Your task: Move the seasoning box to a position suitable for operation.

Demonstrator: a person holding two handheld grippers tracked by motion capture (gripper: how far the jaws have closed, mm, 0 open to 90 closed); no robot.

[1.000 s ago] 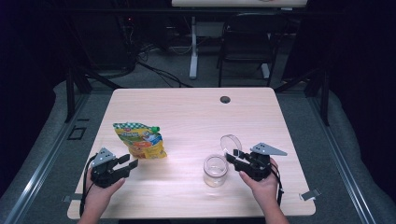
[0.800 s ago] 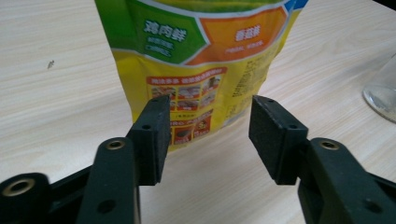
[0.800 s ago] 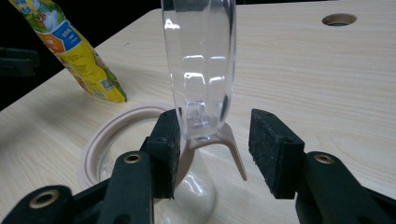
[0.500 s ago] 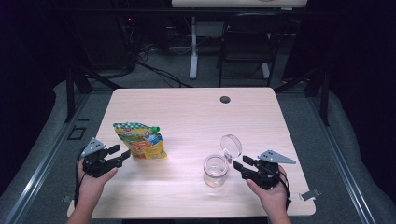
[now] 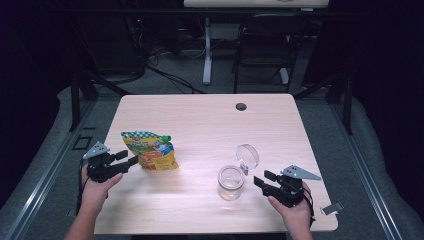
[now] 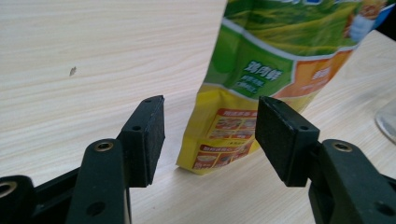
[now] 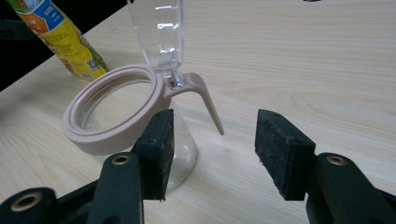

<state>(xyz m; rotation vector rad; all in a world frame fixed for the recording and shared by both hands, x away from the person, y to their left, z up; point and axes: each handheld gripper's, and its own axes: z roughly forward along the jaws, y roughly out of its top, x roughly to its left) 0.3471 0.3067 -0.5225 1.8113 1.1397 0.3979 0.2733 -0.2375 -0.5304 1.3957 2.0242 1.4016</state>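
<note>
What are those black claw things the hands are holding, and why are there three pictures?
They are grabbing tools. A person holds one in each hand: the left gripper and the right gripper. One camera looks down from above the wooden table. The other two ride on the tools and look along their black jaws. On the table stand a colourful snack pouch and a clear glass jar with its hinged lid flipped up. Both tools' jaws have just been opening and hold nothing: the left faces the pouch, the right sits beside the jar.
</note>
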